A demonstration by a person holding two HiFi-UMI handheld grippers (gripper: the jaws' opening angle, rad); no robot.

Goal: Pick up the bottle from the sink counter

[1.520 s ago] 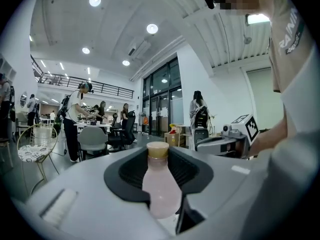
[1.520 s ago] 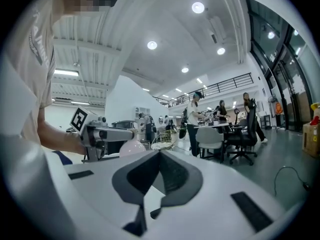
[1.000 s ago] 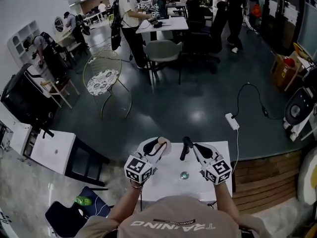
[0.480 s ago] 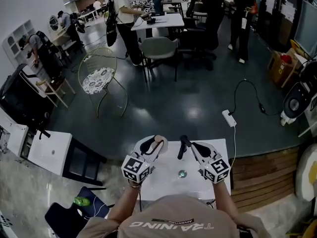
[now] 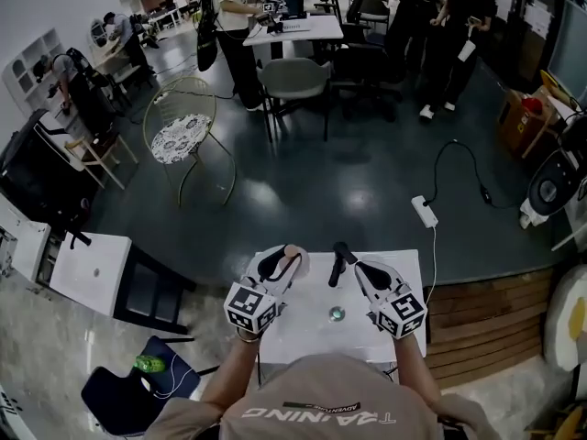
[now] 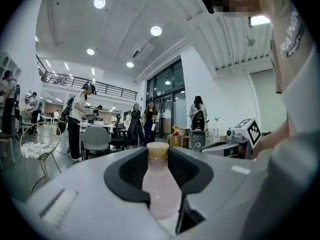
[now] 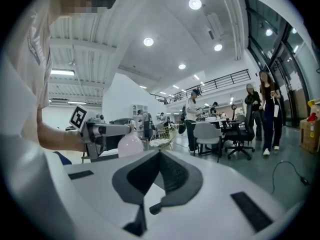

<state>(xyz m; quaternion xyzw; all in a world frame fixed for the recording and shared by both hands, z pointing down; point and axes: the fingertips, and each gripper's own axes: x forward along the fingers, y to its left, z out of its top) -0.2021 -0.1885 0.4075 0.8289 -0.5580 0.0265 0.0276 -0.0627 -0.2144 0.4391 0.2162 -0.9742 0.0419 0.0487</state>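
Observation:
A pale pink bottle (image 6: 161,186) with a tan cap stands upright between the dark pads of my left gripper (image 6: 159,160), which is shut on its body. In the head view the left gripper (image 5: 281,264) holds the bottle (image 5: 291,251) over the far left part of the white sink counter (image 5: 303,335). My right gripper (image 5: 354,268) hovers beside it on the right; its jaws meet at the tips with nothing between them. In the right gripper view, beyond my own right gripper (image 7: 160,156), I see the bottle (image 7: 131,144) in the left gripper (image 7: 107,131).
A round drain (image 5: 337,314) sits in the counter between the grippers, and a black upright post (image 5: 337,269) stands at the far edge. A power strip (image 5: 423,213) with cable lies on the dark floor beyond. Wooden decking (image 5: 486,330) is at the right, a white cabinet (image 5: 92,275) at the left.
Both grippers have drifted slightly toward the counter's far edge. The left gripper keeps its hold on the bottle; the right stays shut and empty.

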